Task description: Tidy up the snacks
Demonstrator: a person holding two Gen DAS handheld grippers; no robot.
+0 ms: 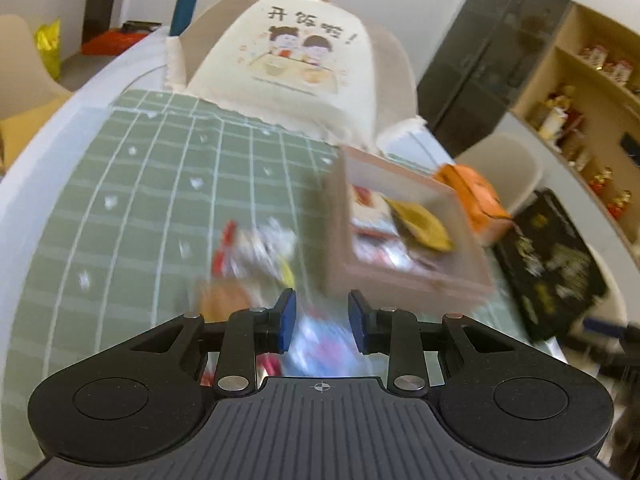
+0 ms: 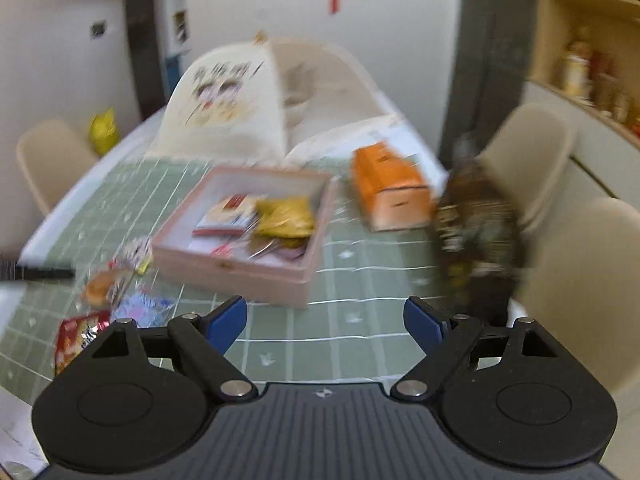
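The left gripper [image 1: 322, 320] hangs with its jaws parted a little and nothing between them, directly over the loose snack packets [image 1: 256, 256] strewn on the green checked tablecloth [image 1: 132, 200]; a blue-and-white packet [image 1: 320, 344] lies just beneath and ahead of its pads. The right gripper [image 2: 325, 324] is spread wide and empty, with the same packets [image 2: 120, 292] off to its near left, so the left hand is the nearer. The pink box [image 1: 404, 276], already holding a yellow packet [image 1: 420, 220] and red-and-white ones, lies just right of the loose pile. Beyond stands an orange box [image 2: 394, 192]. Farthest, a food cover [image 1: 304, 60] reads "开饭啦!". Packet labels are too blurred to read.
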